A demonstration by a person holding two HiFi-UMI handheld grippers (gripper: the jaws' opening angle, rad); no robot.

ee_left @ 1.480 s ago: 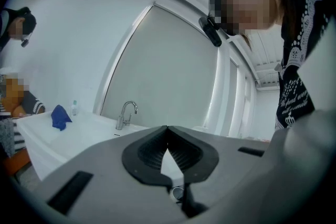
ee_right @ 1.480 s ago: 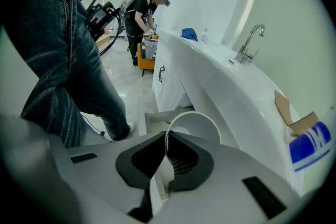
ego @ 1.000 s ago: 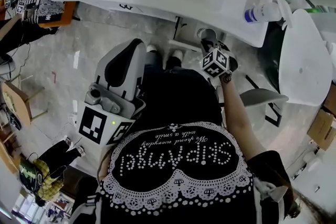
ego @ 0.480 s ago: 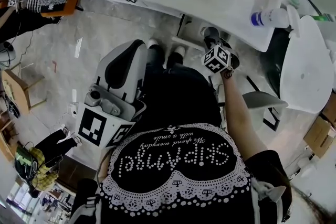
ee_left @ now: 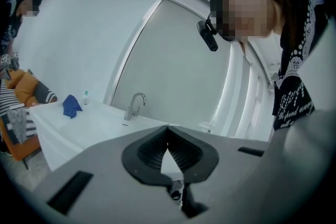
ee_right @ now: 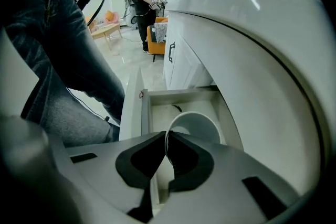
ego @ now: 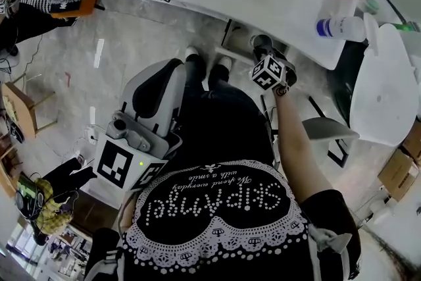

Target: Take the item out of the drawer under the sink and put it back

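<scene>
White cup (ee_right: 195, 122) stays pinched in right gripper (ee_right: 167, 139).

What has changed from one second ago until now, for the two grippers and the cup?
Almost nothing; only the head view itself shifts slightly. The right gripper stays shut on the rim of the white cup, over the open drawer. The left gripper stays shut and empty.

Black top (ego: 217, 207), white dotted lettering (lace print too), blue jeans (ee_right: 63, 34) below it, grey black-padded left gripper (ee_left: 168, 129) beside it.
</scene>
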